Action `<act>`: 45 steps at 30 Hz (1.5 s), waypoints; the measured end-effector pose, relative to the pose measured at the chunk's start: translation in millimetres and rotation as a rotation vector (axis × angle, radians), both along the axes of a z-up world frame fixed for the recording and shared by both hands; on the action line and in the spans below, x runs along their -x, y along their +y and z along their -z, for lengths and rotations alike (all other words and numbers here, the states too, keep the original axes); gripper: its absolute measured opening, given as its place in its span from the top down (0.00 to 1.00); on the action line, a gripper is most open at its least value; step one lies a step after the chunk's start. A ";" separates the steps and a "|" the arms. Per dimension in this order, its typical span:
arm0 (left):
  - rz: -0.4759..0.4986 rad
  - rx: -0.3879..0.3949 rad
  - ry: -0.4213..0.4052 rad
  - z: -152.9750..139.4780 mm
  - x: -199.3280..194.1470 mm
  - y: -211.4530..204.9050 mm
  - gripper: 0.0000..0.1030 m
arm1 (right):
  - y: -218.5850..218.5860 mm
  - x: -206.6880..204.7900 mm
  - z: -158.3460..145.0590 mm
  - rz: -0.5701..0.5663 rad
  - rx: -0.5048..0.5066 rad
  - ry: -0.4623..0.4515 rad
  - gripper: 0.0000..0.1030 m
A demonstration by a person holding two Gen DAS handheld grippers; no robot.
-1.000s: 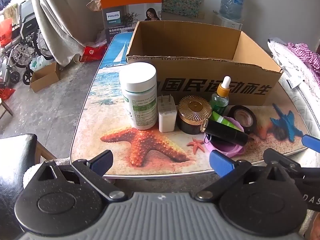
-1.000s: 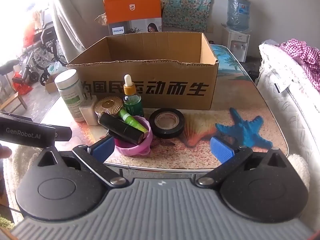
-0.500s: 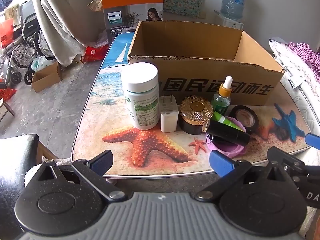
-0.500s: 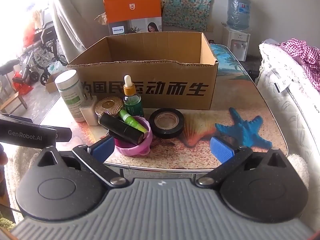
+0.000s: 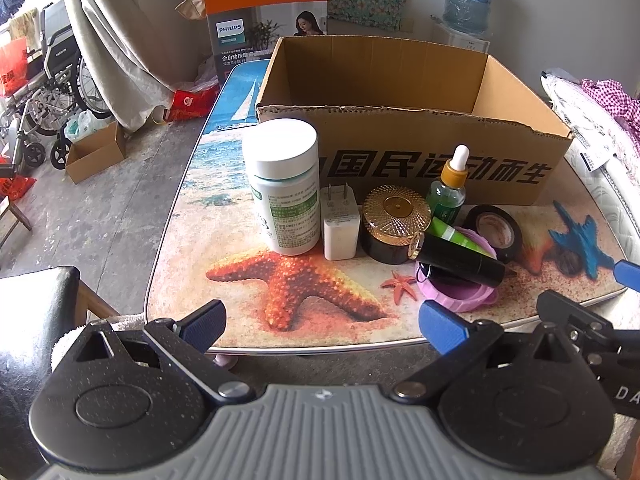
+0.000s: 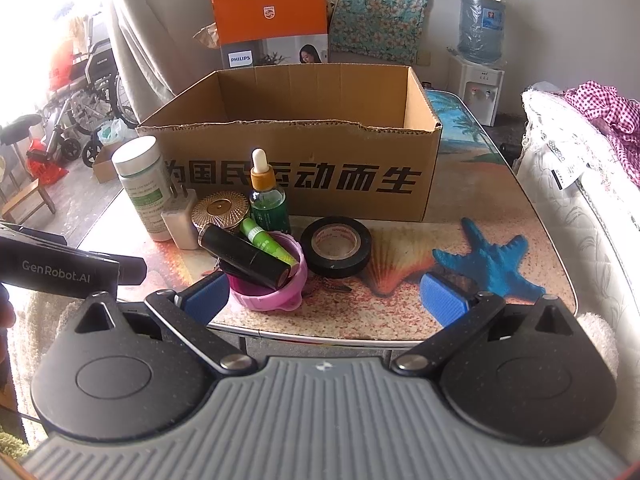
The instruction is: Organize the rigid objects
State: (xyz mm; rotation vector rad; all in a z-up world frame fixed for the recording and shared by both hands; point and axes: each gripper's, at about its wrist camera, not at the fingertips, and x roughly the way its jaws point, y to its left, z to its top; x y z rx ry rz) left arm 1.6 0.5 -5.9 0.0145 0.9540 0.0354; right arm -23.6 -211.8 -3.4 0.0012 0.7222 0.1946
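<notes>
Over the last second very little has shifted: our left gripper (image 5: 322,322) has eased slightly closer to the bench (image 5: 192,248), so the row of things sits a touch larger ahead of it, while our right gripper (image 6: 324,292) has barely moved. Both grippers are spread wide and hold nothing; each hangs at the near edge of the bench, touching no object.

Just ahead of our right gripper's left finger lies the pink bowl (image 6: 276,292), with a black tube (image 6: 244,256) and a small green tube (image 6: 266,245) resting across its rim. Just to the right of the bowl, straight ahead between the fingers, lies the black tape roll (image 6: 335,246), flat on the bench. Behind the bowl stand the green dropper bottle (image 6: 269,200), upright, and the gold-lidded jar (image 6: 220,210).

From our left gripper, the white pill bottle (image 5: 285,184) stands upright ahead and slightly left of centre, the white charger plug (image 5: 340,220) touching or just beside it on the right, prongs up, then the gold-lidded jar. The bowl sits ahead of our left gripper's right finger.

Behind the whole row, farthest from both grippers, stands the open cardboard box (image 5: 400,152), its front wall close behind the objects.
</notes>
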 end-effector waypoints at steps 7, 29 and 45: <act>-0.005 -0.004 0.006 2.0 -1.1 0.5 0.00 | 1.7 -0.8 -0.5 -0.005 0.004 -0.002 0.01; -0.006 -0.007 0.021 4.3 -2.9 1.2 0.00 | 3.3 -4.3 -0.3 -0.012 0.011 -0.009 0.01; 0.043 0.041 0.017 11.4 -13.3 -2.4 0.00 | -4.8 -9.6 2.9 0.005 -0.013 -0.062 0.01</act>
